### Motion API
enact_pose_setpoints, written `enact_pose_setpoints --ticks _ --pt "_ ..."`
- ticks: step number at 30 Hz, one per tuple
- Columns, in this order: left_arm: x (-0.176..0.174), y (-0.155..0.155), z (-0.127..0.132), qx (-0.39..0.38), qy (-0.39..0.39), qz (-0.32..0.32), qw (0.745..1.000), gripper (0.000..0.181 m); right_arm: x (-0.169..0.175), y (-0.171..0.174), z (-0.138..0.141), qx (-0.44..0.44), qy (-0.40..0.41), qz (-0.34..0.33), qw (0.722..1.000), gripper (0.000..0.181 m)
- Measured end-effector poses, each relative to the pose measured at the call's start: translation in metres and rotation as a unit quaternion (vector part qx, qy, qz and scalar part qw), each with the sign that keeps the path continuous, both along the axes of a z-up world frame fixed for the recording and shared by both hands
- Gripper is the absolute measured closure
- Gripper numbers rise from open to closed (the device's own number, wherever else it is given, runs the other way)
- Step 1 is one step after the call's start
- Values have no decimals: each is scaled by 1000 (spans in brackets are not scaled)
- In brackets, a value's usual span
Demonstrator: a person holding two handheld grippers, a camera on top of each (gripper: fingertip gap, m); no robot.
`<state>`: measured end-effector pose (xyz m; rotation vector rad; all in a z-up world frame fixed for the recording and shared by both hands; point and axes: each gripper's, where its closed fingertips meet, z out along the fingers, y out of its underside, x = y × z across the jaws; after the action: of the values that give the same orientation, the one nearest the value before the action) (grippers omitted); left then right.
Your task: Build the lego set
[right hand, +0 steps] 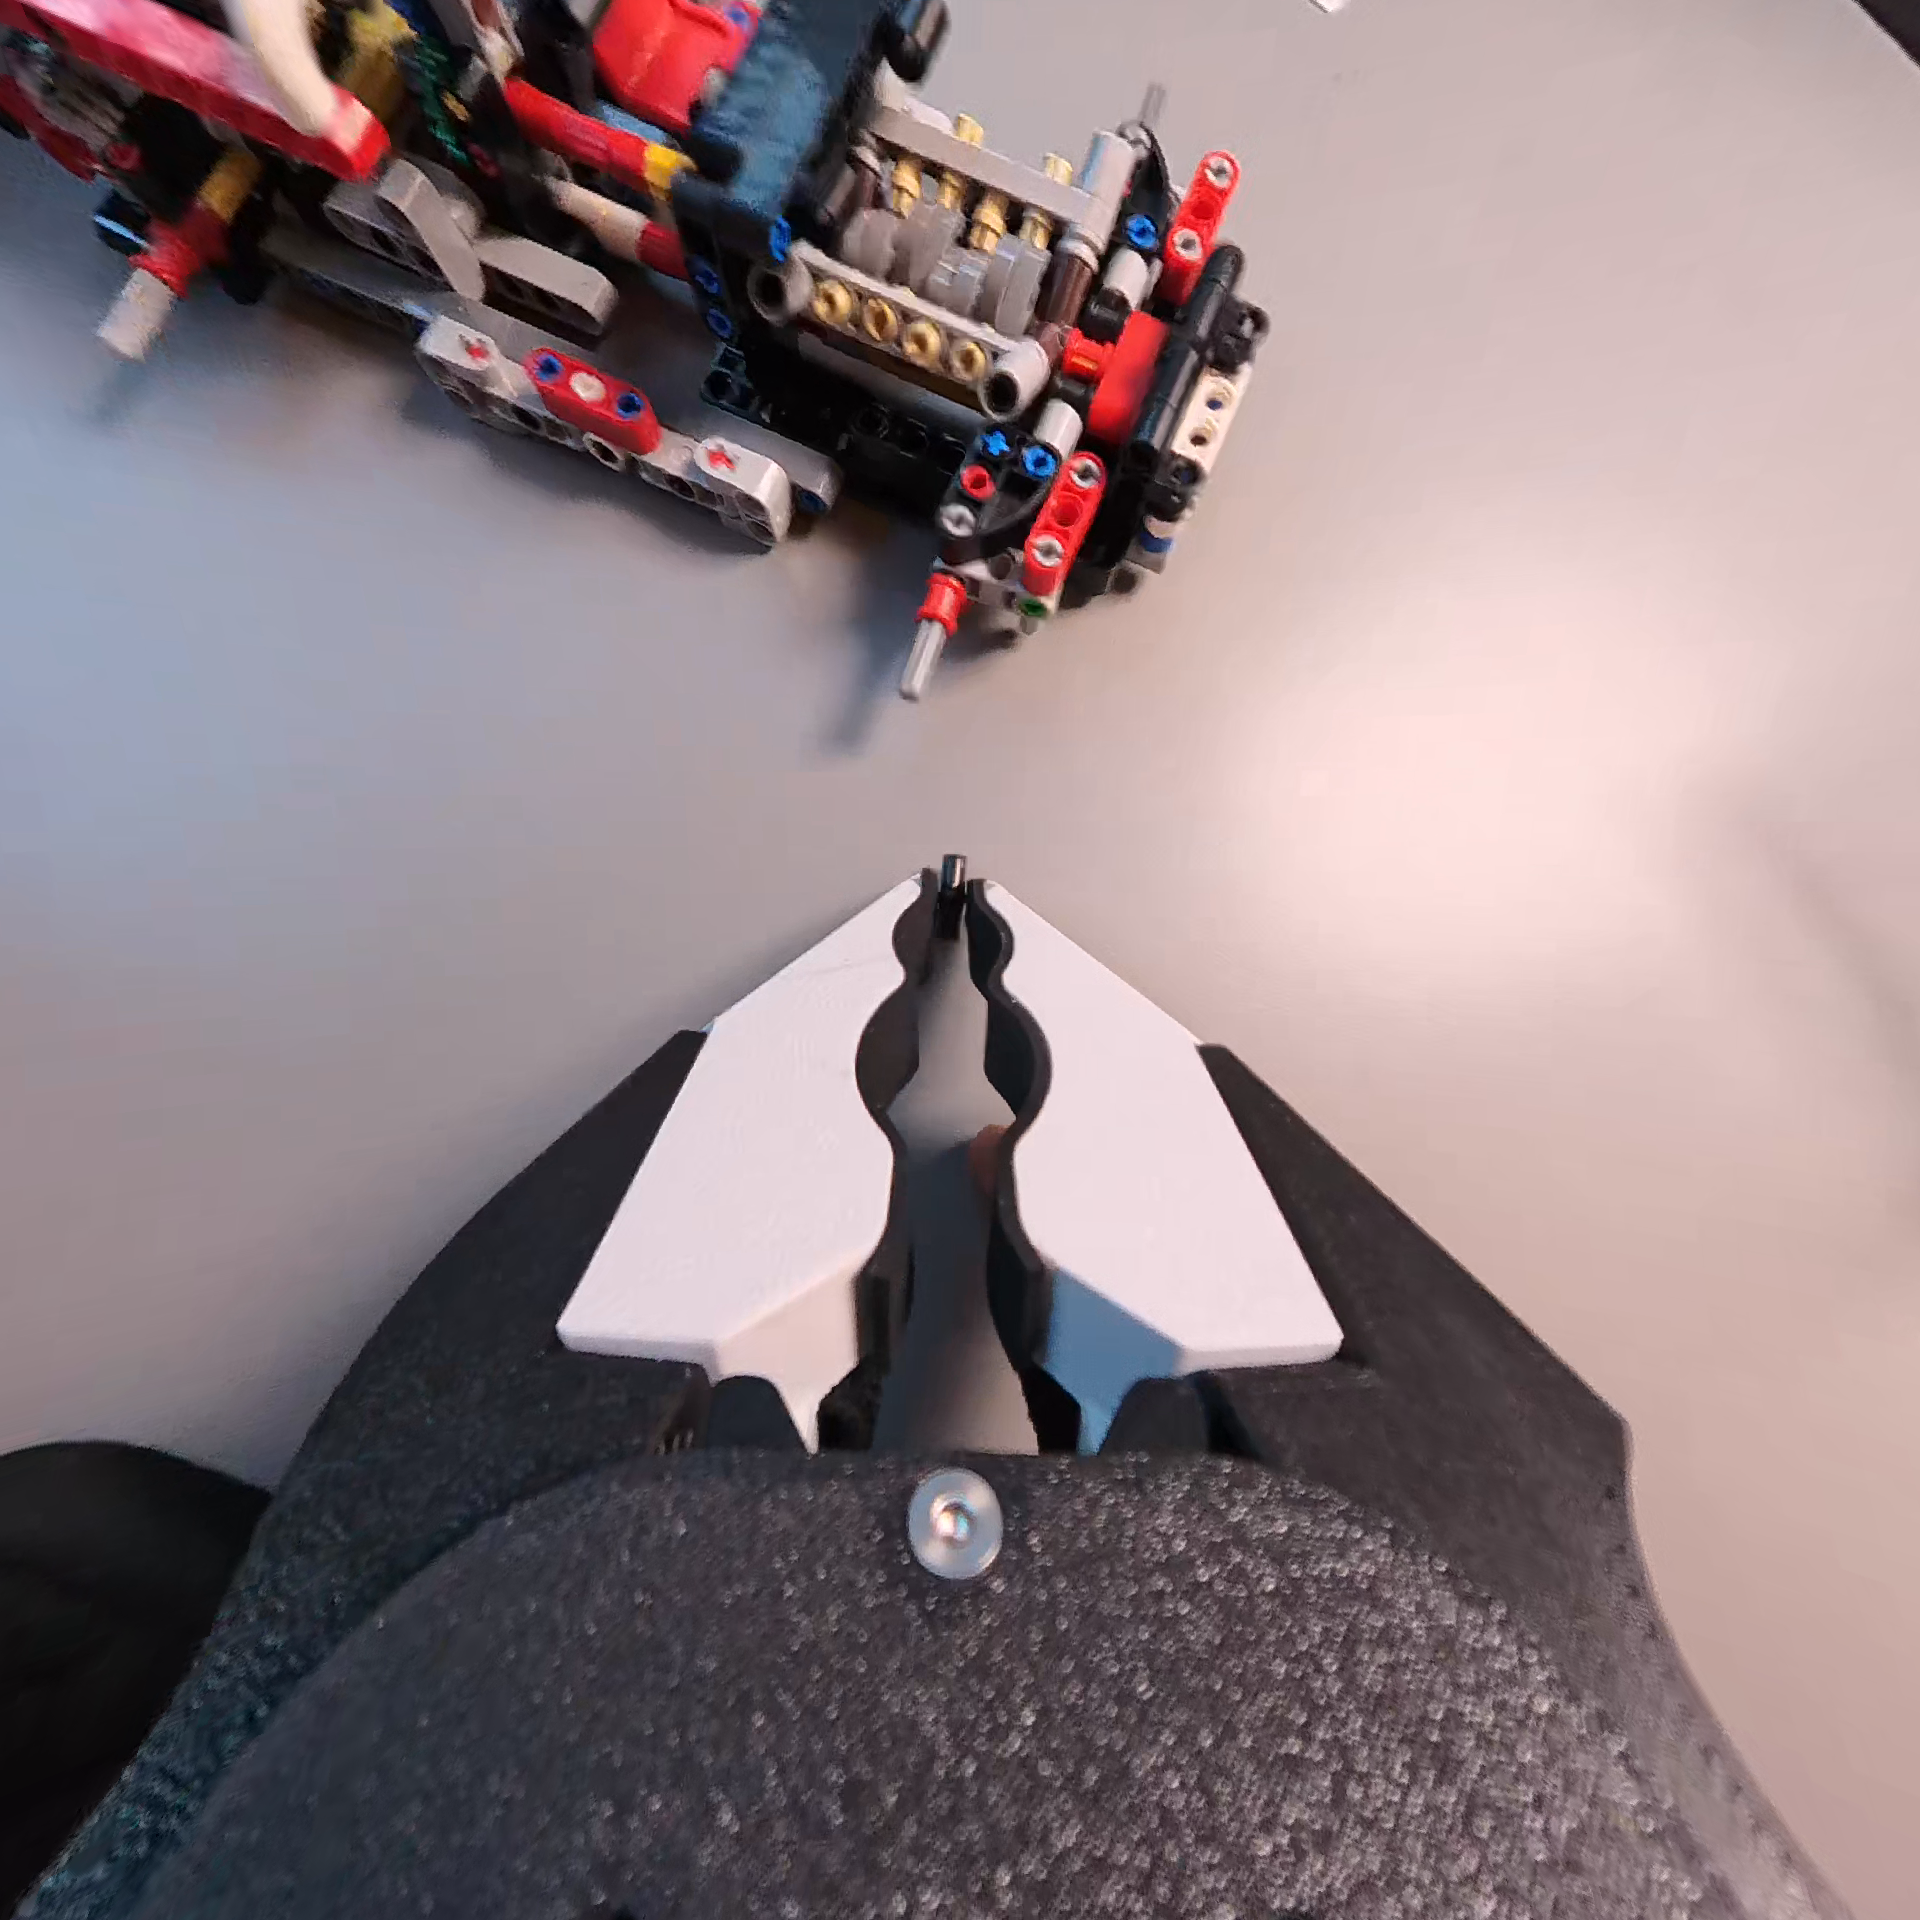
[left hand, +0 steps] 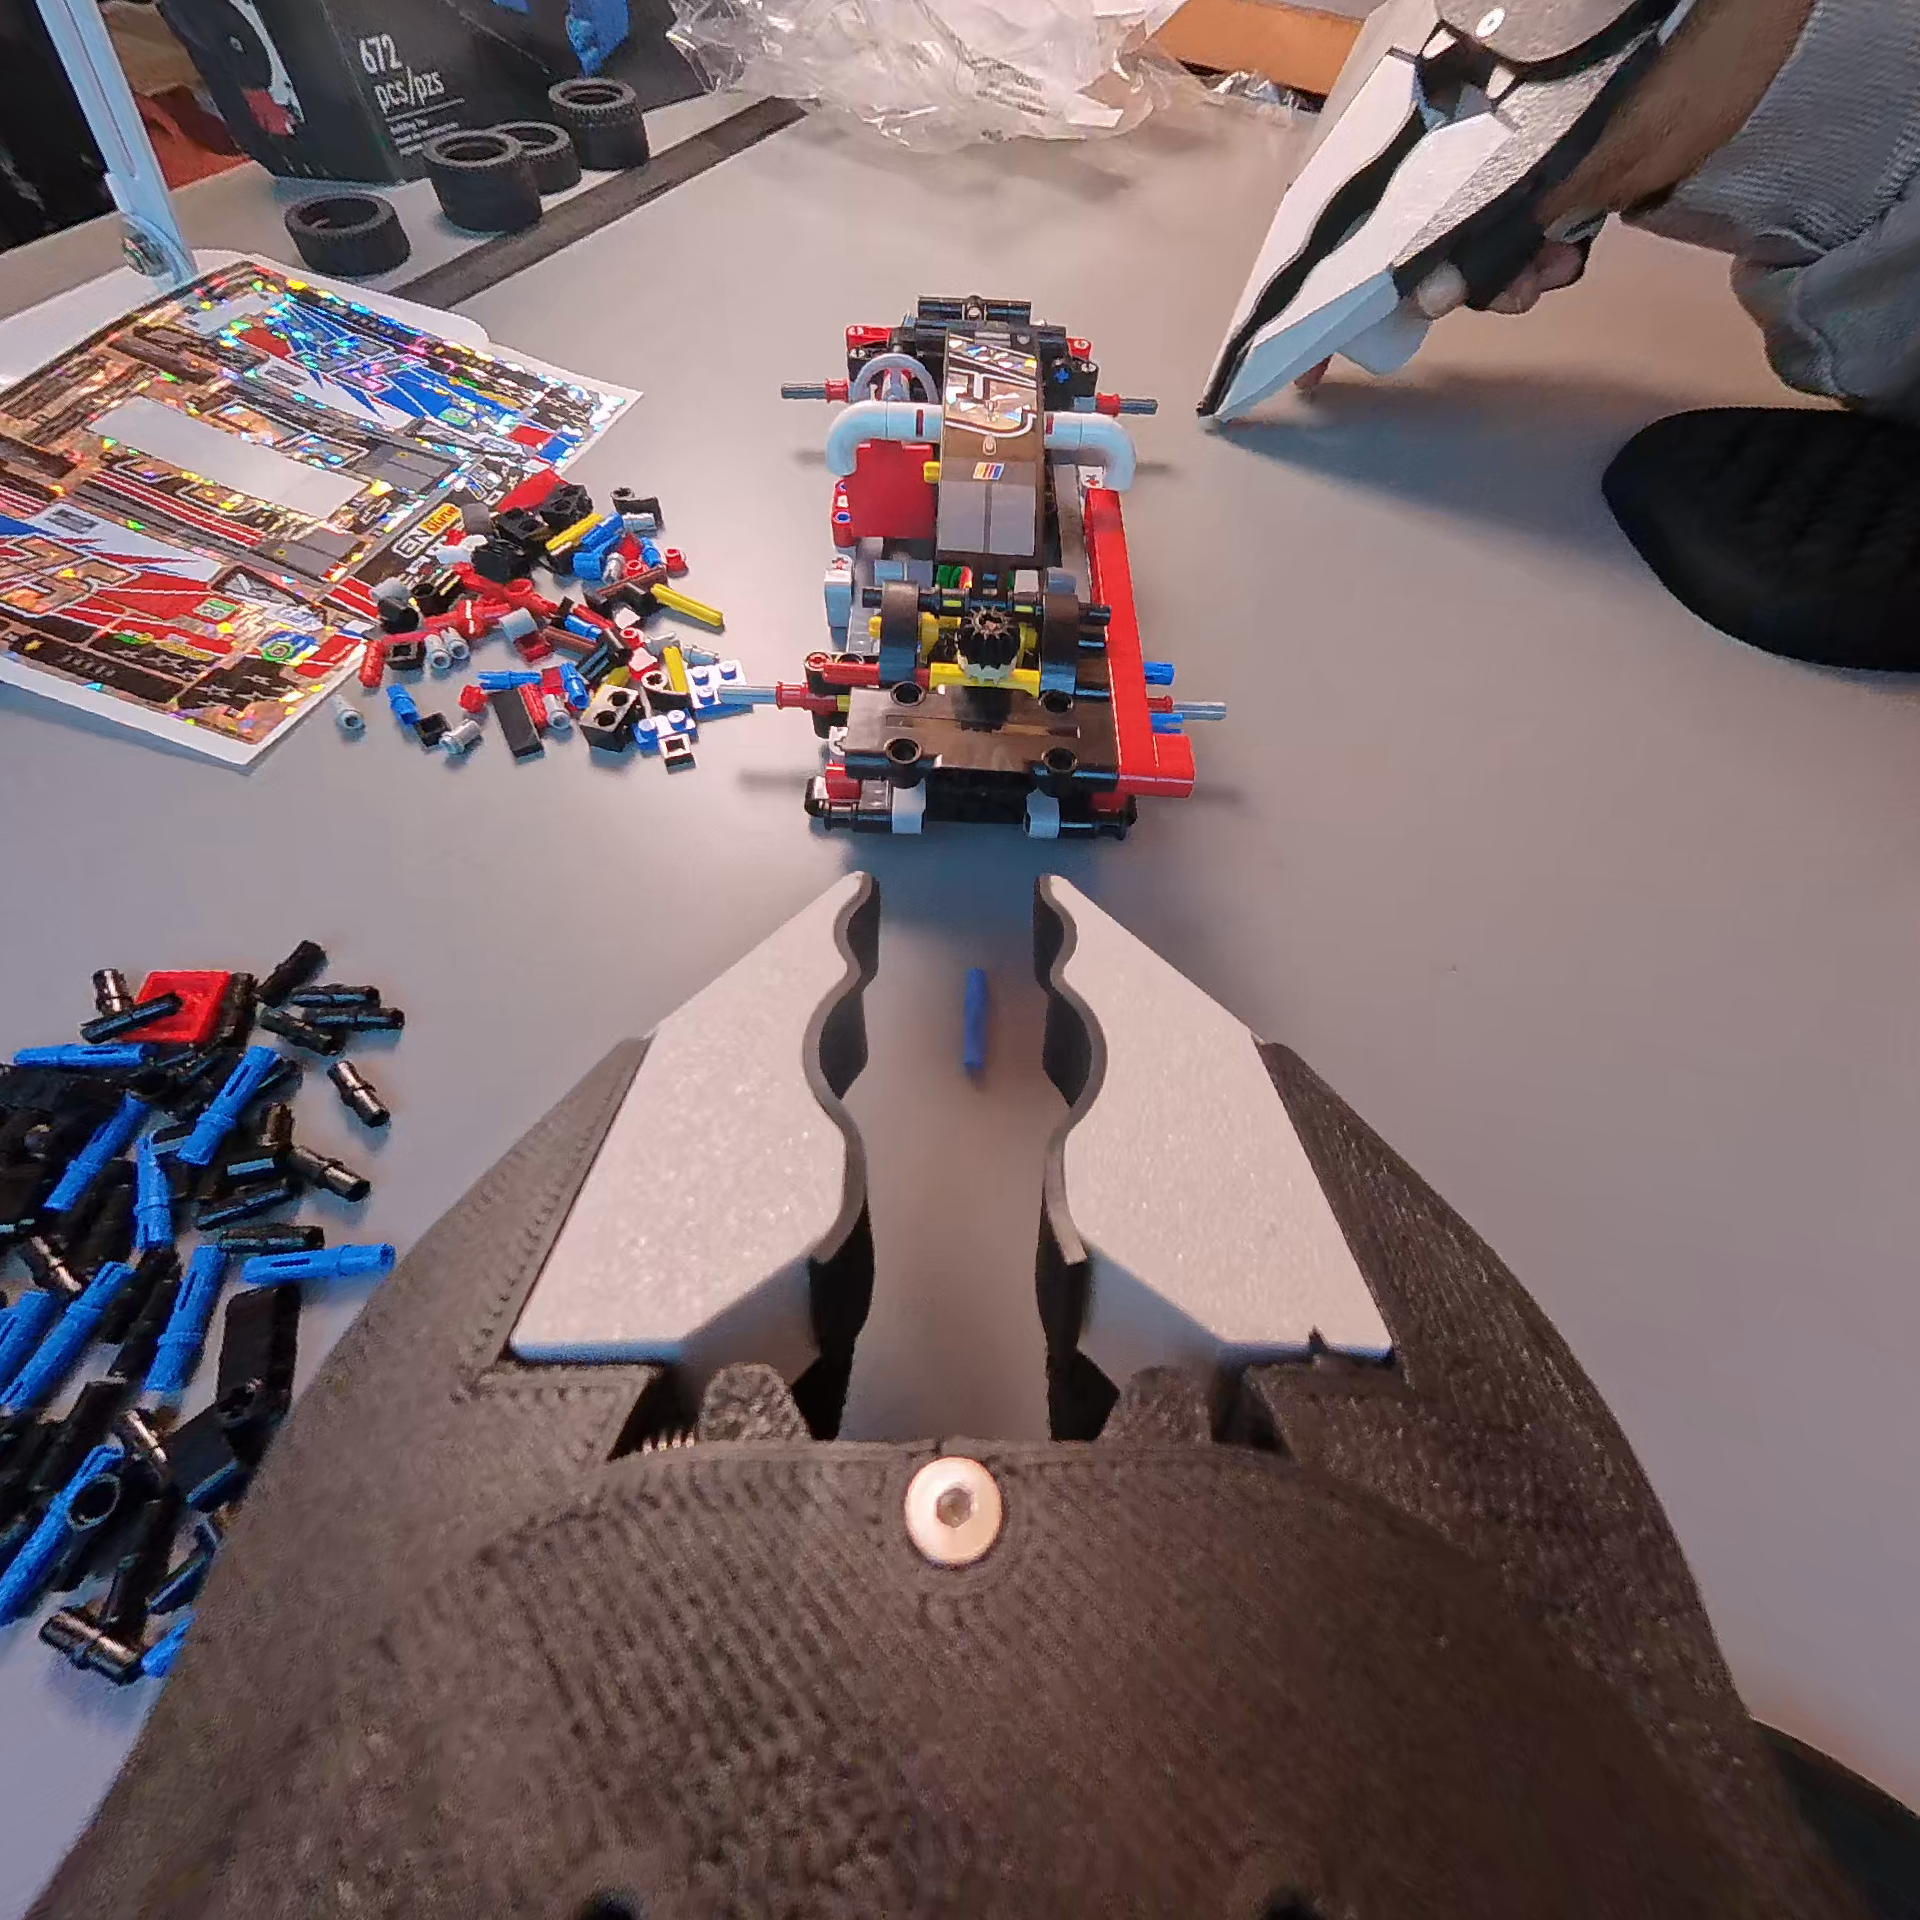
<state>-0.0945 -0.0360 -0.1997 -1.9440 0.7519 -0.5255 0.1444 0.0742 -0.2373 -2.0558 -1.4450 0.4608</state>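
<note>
A partly built lego car chassis [left hand: 987,582], red, black and grey, stands on the grey table; the right wrist view shows its side and engine block [right hand: 831,312]. My left gripper [left hand: 956,894] is open, just short of the chassis' near end. A small blue pin [left hand: 975,1020] lies on the table between its fingers, untouched. My right gripper [right hand: 951,883] is shut on a small black pin [right hand: 950,896] at its tips, low over the table, apart from the chassis. It also shows in the left wrist view [left hand: 1236,400], tips near the table right of the chassis.
A pile of small mixed parts [left hand: 551,623] and a shiny sticker sheet [left hand: 208,488] lie left of the chassis. Blue and black pins [left hand: 156,1226] lie at near left. Black tyres [left hand: 488,166], a box and plastic bags [left hand: 935,62] stand at the back. A sleeve [left hand: 1808,156] holds the right gripper. The grippers' ends are close to 25 cm from one another.
</note>
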Motion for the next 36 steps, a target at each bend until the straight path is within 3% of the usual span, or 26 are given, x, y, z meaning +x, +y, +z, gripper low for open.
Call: enact_pose_setpoints --ticks 5,9,13,15,21,36 --pt "2 1 9 11 -22 2 1000 157 -47 -45 35 -33 116 64 991 179" --pt "33 -18 35 5 -118 -71 990 162 -103 -104 66 -40 205 175 962 179" --pt "66 -45 65 -66 -281 -167 943 159 -149 -152 74 14 216 291 932 178" --pt "69 -45 67 -93 -316 -172 929 160 -163 -162 76 33 216 320 922 178" --pt "73 -46 50 -106 -272 -171 941 168 -180 -162 78 31 215 322 921 178" --pt "77 -49 39 -115 -249 -177 945 177 -169 -160 78 77 210 315 922 179"
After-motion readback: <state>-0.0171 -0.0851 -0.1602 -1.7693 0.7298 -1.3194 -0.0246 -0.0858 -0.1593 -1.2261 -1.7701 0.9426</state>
